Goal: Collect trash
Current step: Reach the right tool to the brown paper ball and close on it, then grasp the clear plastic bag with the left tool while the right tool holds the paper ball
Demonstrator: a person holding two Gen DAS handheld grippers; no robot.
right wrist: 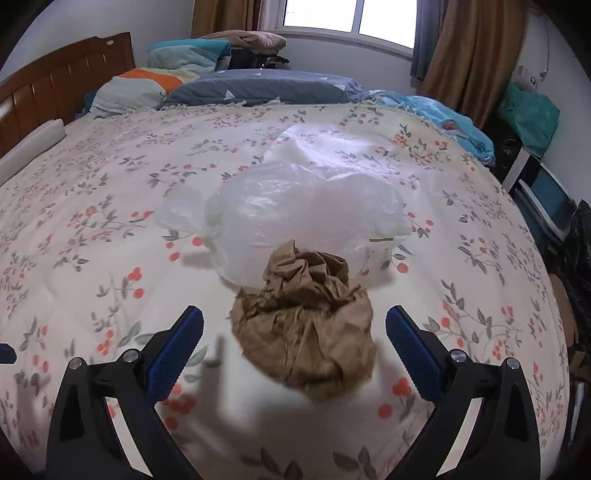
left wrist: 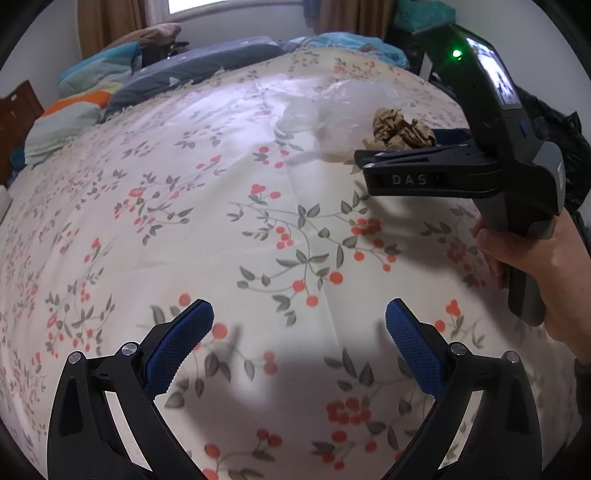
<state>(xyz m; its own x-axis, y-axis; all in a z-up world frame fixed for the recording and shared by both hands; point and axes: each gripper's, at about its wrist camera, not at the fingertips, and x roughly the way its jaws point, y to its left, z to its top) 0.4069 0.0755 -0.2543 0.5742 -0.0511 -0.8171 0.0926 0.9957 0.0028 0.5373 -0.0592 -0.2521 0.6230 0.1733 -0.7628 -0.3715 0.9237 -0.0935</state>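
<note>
Covering the whole working surface: a bedspread point(right wrist: 110, 177), cream with red berries and grey-green leaves, laid flat over a bed.

Head of bed: wooden headboard point(right wrist: 55, 85); striped pillow point(right wrist: 133, 88) in orange, teal and pale green; grey-blue pillow point(right wrist: 266, 86); folded teal bedding point(right wrist: 184, 55) behind. Blue blanket point(right wrist: 447, 118) bunched at the far right edge.

Room: window point(right wrist: 351, 18) with brown curtains point(right wrist: 472, 59); clutter and a teal bag point(right wrist: 528, 110) along the right wall.

Trash: crumpled brown paper ball point(right wrist: 306, 332), between the fingers of the right gripper point(right wrist: 294, 336), neither pad touching it; whether it rests on the spread cannot be told. Clear plastic bag point(right wrist: 306, 210), lying on the spread just beyond the paper.

Tongs: right gripper spread wide, released. Left gripper point(left wrist: 299, 332) spread wide, empty, above bare bedspread.
</note>
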